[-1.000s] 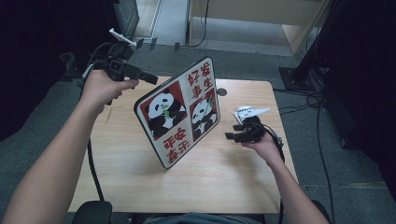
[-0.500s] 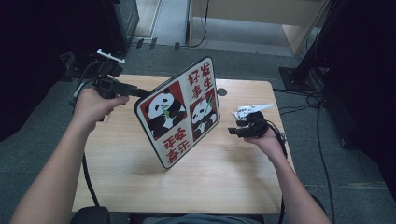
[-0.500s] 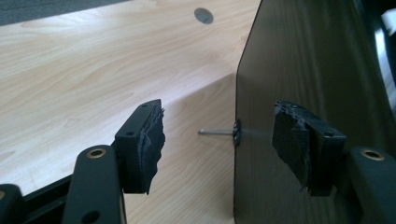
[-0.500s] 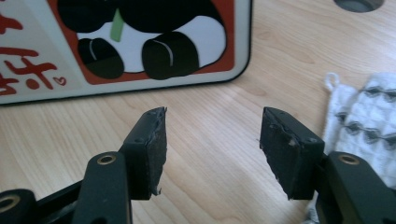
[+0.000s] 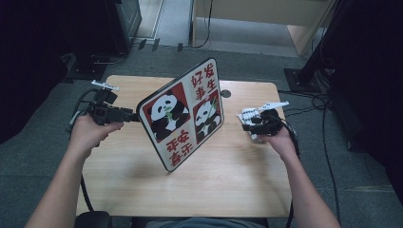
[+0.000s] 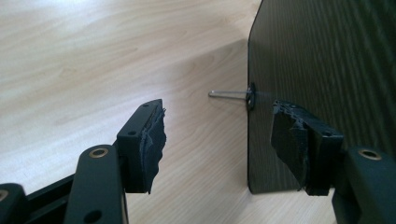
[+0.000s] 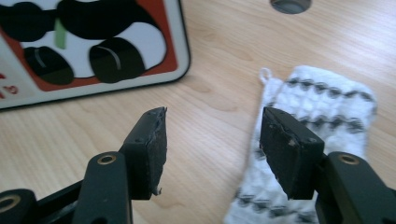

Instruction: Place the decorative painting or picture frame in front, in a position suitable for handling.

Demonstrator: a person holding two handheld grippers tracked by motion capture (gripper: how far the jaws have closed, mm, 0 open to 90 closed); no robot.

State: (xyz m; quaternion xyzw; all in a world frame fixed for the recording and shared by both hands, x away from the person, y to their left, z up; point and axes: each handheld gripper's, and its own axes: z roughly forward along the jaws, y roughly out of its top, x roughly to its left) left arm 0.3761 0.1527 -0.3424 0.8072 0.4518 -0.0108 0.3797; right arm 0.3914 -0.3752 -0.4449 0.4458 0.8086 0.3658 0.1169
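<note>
A board (image 5: 183, 114) printed with two pandas and red characters stands tilted on the wooden table (image 5: 228, 175). My left gripper (image 5: 132, 115) sits at the board's left edge. In the left gripper view it (image 6: 219, 112) is open, with the edge of the board's dark back (image 6: 327, 60) between the jaws and a thin metal rod (image 6: 228, 94) sticking out of that back. My right gripper (image 5: 245, 125) is open to the right of the board. In the right gripper view it (image 7: 217, 116) hovers over a white knitted cloth with grey stripes (image 7: 322, 107), near the board's corner (image 7: 88, 42).
A round cable hole (image 5: 225, 93) is in the table behind the board. Cables (image 5: 309, 107) trail off the right side onto the grey floor. A dark cabinet (image 5: 123, 19) stands beyond the far left corner.
My left gripper has come down and toward the person, from above the table's far left corner to the board's left edge. The right gripper has shifted only slightly.
</note>
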